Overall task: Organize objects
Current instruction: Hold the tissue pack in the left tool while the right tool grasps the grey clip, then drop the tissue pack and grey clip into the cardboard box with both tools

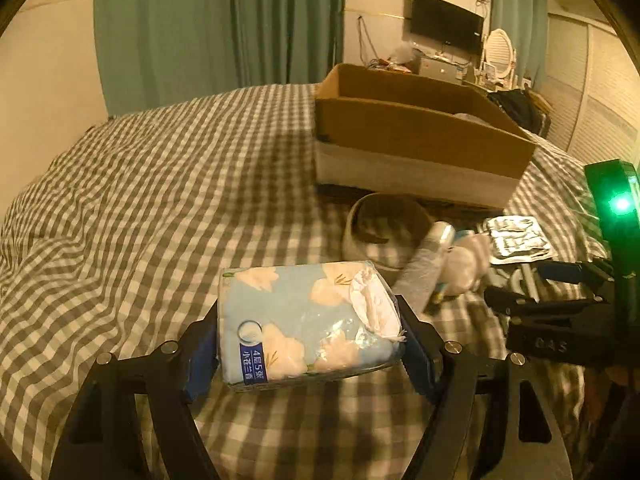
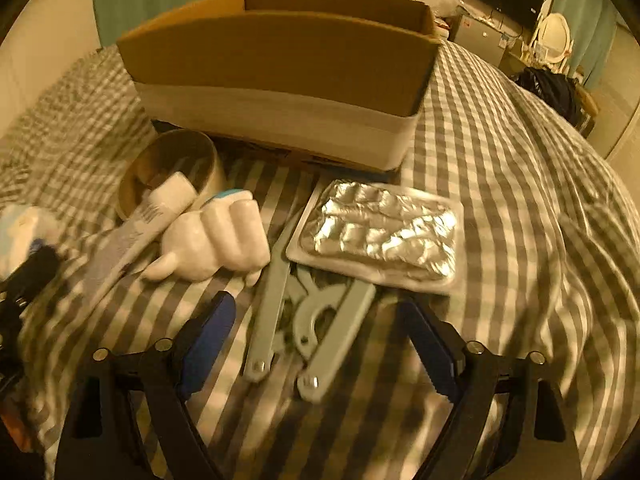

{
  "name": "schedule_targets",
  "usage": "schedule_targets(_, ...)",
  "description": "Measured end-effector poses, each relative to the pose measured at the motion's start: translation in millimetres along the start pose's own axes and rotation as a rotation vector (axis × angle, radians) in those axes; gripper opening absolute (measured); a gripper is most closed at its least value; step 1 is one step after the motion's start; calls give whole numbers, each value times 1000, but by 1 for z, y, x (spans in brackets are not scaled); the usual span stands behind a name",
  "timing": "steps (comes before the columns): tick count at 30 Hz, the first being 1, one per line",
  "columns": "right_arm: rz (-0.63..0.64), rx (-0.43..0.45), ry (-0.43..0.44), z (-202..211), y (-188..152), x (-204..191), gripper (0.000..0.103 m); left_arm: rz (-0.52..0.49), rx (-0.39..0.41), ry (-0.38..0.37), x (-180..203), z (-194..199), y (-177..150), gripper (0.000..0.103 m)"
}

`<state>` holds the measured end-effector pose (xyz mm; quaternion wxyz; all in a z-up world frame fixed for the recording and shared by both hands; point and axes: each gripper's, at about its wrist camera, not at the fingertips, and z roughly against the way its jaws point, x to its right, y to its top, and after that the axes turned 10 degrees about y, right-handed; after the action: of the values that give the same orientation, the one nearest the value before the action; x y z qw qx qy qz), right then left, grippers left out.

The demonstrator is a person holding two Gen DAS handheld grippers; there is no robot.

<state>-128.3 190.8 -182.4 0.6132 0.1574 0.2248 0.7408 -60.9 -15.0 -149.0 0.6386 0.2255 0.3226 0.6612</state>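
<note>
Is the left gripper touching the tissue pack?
Touching. In the left wrist view the left gripper has both blue pads pressed against the sides of the tissue pack, no gap visible.

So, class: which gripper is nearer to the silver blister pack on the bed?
Right. The right gripper is open just short of the blister pack, straddling the grey folding tool. The left gripper holds the tissue pack farther away.

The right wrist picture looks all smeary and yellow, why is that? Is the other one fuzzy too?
Right wrist view: warm yellowish room light, and motion smear blurs the foil blister pack and white fist toy. Left wrist view: same yellow cast, but the tissue pack looks sharp, a green light glares, and the fisheye bends the checked bedcover.
</note>
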Motion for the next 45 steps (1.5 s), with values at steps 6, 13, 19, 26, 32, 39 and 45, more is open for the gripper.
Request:
schedule_targets(6, -6, -22, -43, -21, 4, -3, 75, 17, -36, -17, -6, -7, -4, 78)
schedule_targets(13, -9, 2, 7, 5, -14, 2, 48, 1, -55, -29, 3, -1, -8, 78)
schedule_targets(19, -24, 31, 88, 36, -31, -1, 33, -17, -29, -22, 8, 19, -6, 78)
schedule_targets(26, -54, 90, 133, 69, -38, 4, 29, -27, 14, -14, 14, 45, 1, 78)
schedule_targets(32, -65, 144, 153, 98, -40, 6, 28, -43, 36, -22, 24, 62, 3, 78)
schedule_targets(39, -44, 202, 191, 129, -37, 2, 27, -41, 61, -47, 31, 80, 11, 78)
schedule_targets(45, -47, 229, 215, 141, -38, 3, 26, -49, 80, -46, 35, 87, 16, 78)
